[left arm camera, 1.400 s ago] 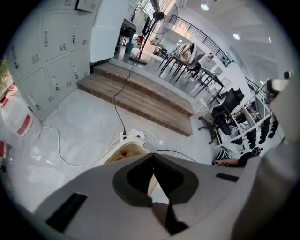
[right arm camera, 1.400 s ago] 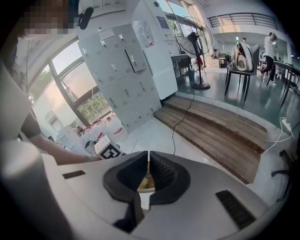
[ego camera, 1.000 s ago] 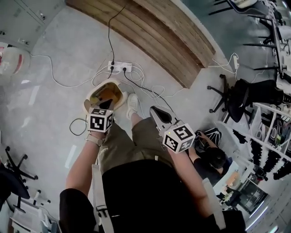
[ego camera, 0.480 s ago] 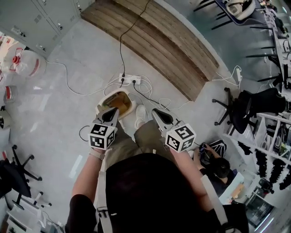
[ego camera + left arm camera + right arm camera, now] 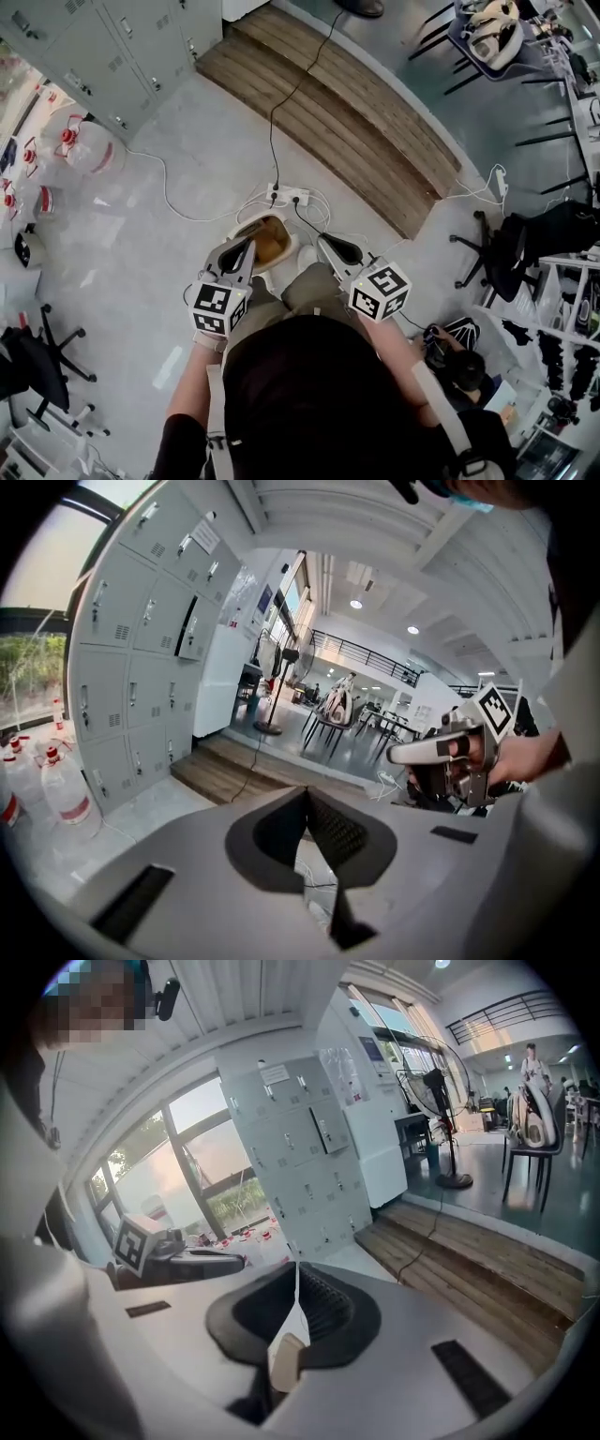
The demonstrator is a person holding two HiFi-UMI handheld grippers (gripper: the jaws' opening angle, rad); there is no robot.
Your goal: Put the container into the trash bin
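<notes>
Head view shows the person standing over the bin [image 5: 251, 223], which sits on the floor just ahead of their feet. A brown-yellow thing [image 5: 270, 247] lies inside it; I take that for the container, though it is too small to be sure.

Over the last second both grippers have come up and away from the bin. A second ago the left gripper [image 5: 246, 247] hung right at the bin's mouth; now it is lifted to waist level, its tip only overlapping the bin's left rim in the picture. The right gripper [image 5: 324, 243] has risen alongside it, off the bin's right side. The bin looks smaller and further off, so the person seems to be straightening up.

Left gripper view shows its jaws closed tip to tip with nothing between them, only floor and cable seen through the slit below. Right gripper view shows the same: jaws together, carrying no container. A small pale tab [image 5: 286, 1361] sits low between the pads; I cannot tell what it is.

Judging by this, the drop is done and the task is at or near its end.
</notes>
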